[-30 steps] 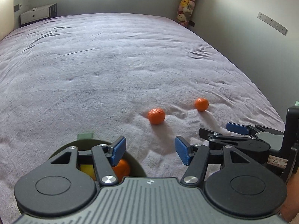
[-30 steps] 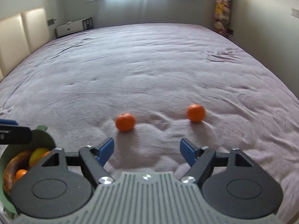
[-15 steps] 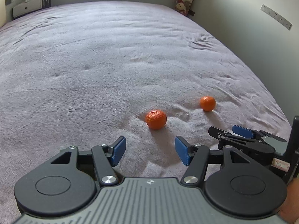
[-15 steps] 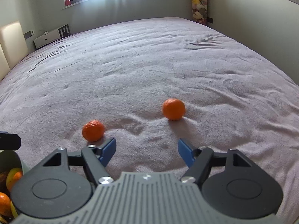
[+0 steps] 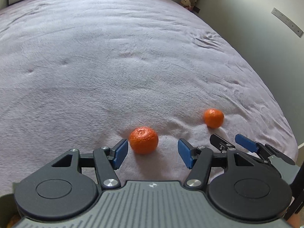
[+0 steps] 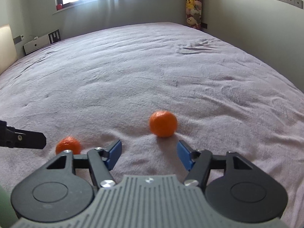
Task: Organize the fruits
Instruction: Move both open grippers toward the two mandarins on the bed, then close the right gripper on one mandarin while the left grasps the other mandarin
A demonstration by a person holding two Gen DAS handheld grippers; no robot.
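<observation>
Left wrist view: left gripper [image 5: 151, 153] spread apart, nothing grasped, nearer tangerine [image 5: 143, 140] just ahead of its blue pads on the lilac bedspread [image 5: 114, 66]. Right gripper [image 6: 149, 154], jaws just narrowing yet unclenched, with farther tangerine [image 6: 163, 123] just beyond. No legible writing is seen; plush toys [image 6: 193, 9] stand in the far corner

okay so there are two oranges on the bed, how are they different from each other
The left orange lies just ahead of the left gripper, between its open fingers; the right orange lies farther ahead of the right gripper. The left orange's skin looks rougher, the right orange's smoother. Both rest untouched on the bedspread.
</observation>
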